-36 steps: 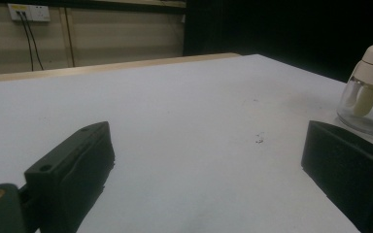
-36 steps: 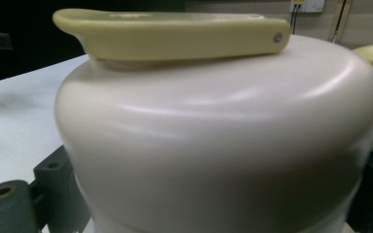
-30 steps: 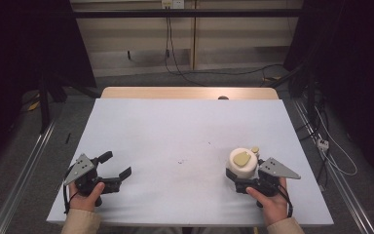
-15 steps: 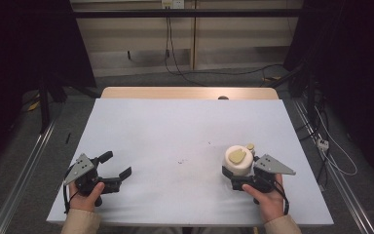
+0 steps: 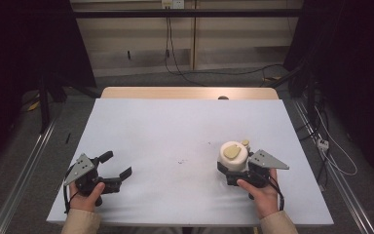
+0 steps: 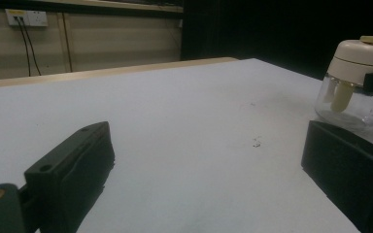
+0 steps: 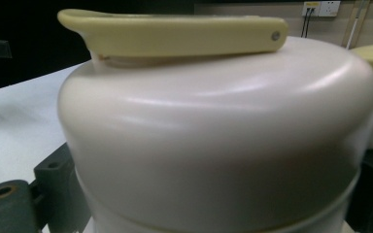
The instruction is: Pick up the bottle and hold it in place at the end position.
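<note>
A food chopper [image 5: 233,156] with a cream lid, a pale yellow flap handle and a clear bowl stands on the white table [image 5: 175,122] at the near right. My right gripper [image 5: 230,170] is shut on its body, one black jaw on each side; in the right gripper view the cream lid [image 7: 213,145] sits between the jaws. My left gripper [image 5: 117,164] rests open at the near left with nothing between its jaws. In the left gripper view the chopper [image 6: 354,73] shows far right, beyond the open left gripper [image 6: 209,165].
Small dark specks [image 5: 181,160] lie mid-table. A wooden strip [image 5: 190,92] runs along the table's far edge. Cables [image 5: 321,141] trail on the floor to the right, and metal rails [image 5: 24,175] line both sides.
My right gripper has slid a little to the left with the chopper in it. The left gripper has stayed put.
</note>
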